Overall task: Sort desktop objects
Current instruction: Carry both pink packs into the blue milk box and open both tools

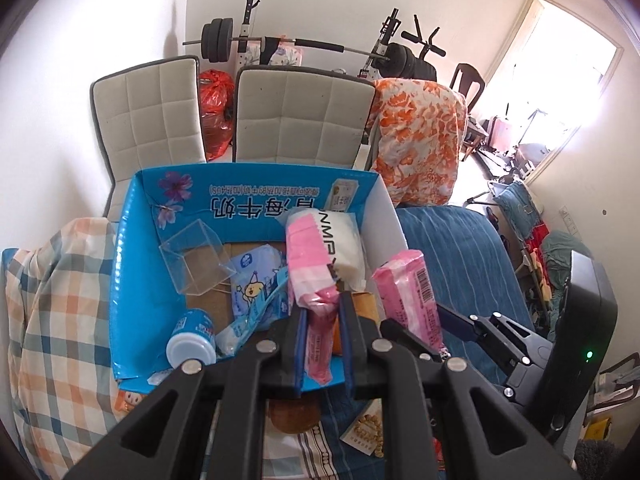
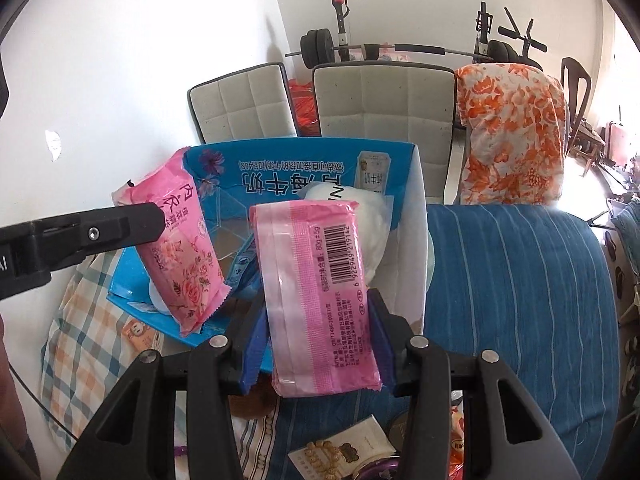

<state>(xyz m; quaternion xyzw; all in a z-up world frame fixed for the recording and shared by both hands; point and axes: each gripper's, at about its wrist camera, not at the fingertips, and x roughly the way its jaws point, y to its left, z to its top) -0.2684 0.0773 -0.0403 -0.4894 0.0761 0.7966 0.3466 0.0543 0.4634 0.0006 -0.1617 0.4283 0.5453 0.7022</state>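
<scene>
My left gripper (image 1: 323,304) is shut on a pink soap packet (image 1: 310,264), held edge-on over the near side of an open blue cardboard box (image 1: 132,248). From the right wrist view the same rose-printed packet (image 2: 184,256) hangs from the left gripper's fingers (image 2: 148,218). My right gripper (image 2: 316,300) is shut on a second pink soap packet (image 2: 320,288), barcode side up, above the box's near right corner (image 2: 416,264). That packet also shows in the left wrist view (image 1: 408,288).
The box holds a clear plastic case (image 1: 196,260), a small blue-capped bottle (image 1: 192,340), a blue tissue pack (image 1: 256,284) and a white bundle (image 1: 344,240). It sits on a blue striped cover (image 2: 520,300) beside a checked cloth (image 1: 60,320). Two padded chairs (image 1: 296,120) stand behind.
</scene>
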